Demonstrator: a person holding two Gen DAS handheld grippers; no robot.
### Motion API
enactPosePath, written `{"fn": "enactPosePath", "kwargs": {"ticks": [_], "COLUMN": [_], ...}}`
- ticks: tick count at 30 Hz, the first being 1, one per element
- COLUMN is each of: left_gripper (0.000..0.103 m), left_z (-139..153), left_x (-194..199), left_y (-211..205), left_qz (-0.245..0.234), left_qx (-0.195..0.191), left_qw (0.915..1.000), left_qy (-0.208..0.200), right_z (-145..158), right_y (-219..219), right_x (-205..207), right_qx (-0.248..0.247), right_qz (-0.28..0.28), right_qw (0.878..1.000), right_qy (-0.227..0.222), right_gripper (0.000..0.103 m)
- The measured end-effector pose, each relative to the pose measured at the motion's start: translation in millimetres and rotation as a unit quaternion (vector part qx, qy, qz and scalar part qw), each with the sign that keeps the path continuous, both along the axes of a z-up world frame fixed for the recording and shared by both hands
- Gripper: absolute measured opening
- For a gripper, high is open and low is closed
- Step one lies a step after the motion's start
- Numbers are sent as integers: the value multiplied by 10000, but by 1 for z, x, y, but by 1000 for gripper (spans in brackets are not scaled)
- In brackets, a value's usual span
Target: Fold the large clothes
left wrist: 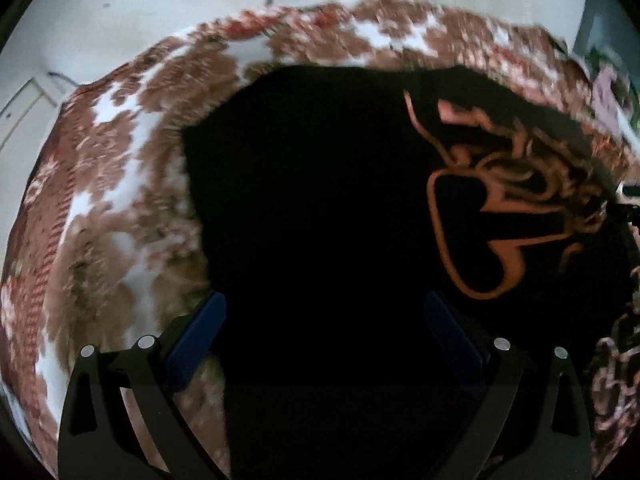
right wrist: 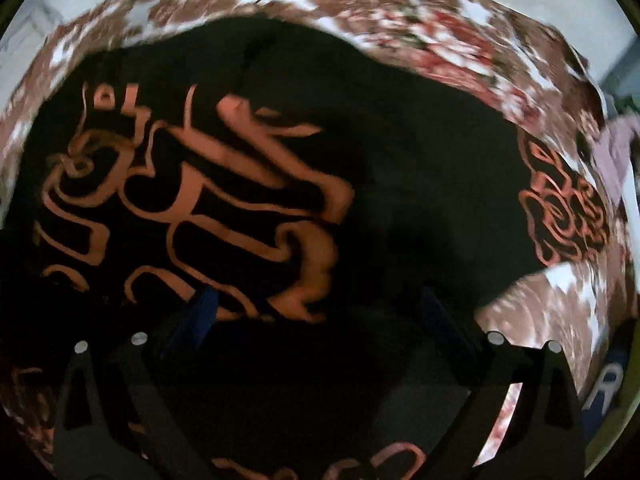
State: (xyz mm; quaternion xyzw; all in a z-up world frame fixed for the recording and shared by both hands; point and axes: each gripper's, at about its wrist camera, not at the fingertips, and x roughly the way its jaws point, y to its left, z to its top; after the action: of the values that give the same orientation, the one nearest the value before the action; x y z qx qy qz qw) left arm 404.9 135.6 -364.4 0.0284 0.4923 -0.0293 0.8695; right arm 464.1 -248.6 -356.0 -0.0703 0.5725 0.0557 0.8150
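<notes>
Plainly, a black garment (left wrist: pixel 320 208) with an orange print (right wrist: pixel 240 200) is spread on a surface covered by a brown-and-white patterned cloth (left wrist: pixel 120 168). It is seen ahead of both grippers, the print towards the right in the left wrist view and towards the left in the right wrist view. The left gripper (left wrist: pixel 324 320) is held above the garment's plain dark part with its jaws spread wide and nothing between them. The right gripper (right wrist: pixel 320 312) is likewise held with jaws released and empty, just beside the lower end of the print. Both views are blurred, so it cannot be told whether either gripper touches the fabric.

The step in hand is judged to be the taking of an edge before a fold. For this to be done well, each gripper should be brought low to an edge or corner, so that a single layer is pinched and the patterned cloth beneath is not caught. The two grips are best set well apart on the same edge, and the fabric should be kept taut when lifted, so that a straight crease is formed.
</notes>
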Motion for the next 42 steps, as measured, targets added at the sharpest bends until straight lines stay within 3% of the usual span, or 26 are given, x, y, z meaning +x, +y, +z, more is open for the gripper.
{"fn": "enactPosePath", "kwargs": {"ticks": [2,5,7,11,17,20,23,26,36,39,42], "left_gripper": [98,98,98,98,98,98,98,98,98,98,98], "left_z": [11,20,22,22,27,26,24,18,8,5,5], "left_x": [-16,-37,-44,-52,-41,-31,-17,0,38,46,51], "left_y": [3,-12,-30,-91,-188,-232,-266,-295,-357,-367,-369], "left_qz": [153,379,438,494,588,579,598,605,546,498,606], "left_qx": [-50,-190,-256,-227,-241,-159,-80,1,122,168,61], "left_qw": [9998,9991,9987,9985,9979,9981,9981,9981,9984,9986,9981], "left_qy": [-65,-41,-19,-44,-92,-121,-129,-106,-39,-41,-42], "right_z": [7,9,6,6,7,2,1,-2,-34,-41,-49], "right_y": [-32,-78,-109,-187,-283,-333,-366,-391,-472,-484,-503], "right_x": [-2,-5,-6,-7,8,26,45,62,103,111,121], "right_qx": [13,-384,-578,-460,-368,-32,-416,-458,602,707,1381], "right_qz": [-169,-113,-96,-331,-563,-861,-797,-765,-1553,-1741,-2092], "right_qw": [9998,9992,9983,9984,9977,9962,9959,9960,9856,9814,9666], "right_qy": [50,-4,-12,71,42,142,8,-40,294,390,538], "right_gripper": [98,98,98,98,98,98,98,98,98,98,98]}}
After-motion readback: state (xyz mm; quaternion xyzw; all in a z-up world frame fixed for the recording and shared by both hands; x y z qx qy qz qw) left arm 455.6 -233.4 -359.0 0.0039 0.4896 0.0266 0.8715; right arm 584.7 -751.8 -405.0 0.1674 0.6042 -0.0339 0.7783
